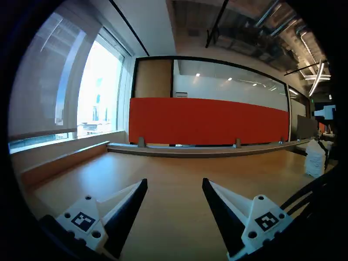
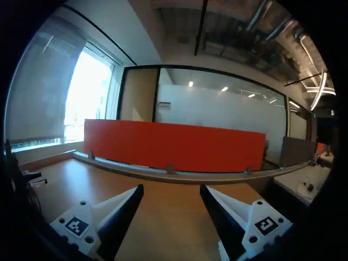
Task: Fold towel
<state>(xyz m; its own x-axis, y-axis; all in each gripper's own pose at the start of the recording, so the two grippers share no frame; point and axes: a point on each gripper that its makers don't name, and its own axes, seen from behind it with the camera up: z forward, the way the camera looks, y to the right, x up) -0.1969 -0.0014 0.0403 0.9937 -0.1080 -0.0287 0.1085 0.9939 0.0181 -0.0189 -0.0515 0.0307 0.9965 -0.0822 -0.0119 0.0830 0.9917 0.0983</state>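
We hold the left gripper (image 1: 174, 180) and right gripper (image 2: 171, 186) wide open and empty above the tabletop (image 1: 130, 165), while a white bundle (image 1: 315, 158), probably the towel, lies ahead, far off the left gripper's right side.

Ahead of the left gripper (image 1: 174, 180), open tabletop (image 1: 243, 167) runs to the orange partition (image 1: 209, 122); a white bundle (image 1: 315, 158) stands far right.

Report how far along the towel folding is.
Done: nothing that shows. In hand: nothing; the left gripper and right gripper both stand open above the wooden table, holding nothing. A white bundle sits off to the side in the left gripper view; whether it is the towel, I cannot tell. Left: picking up the towel and every fold.
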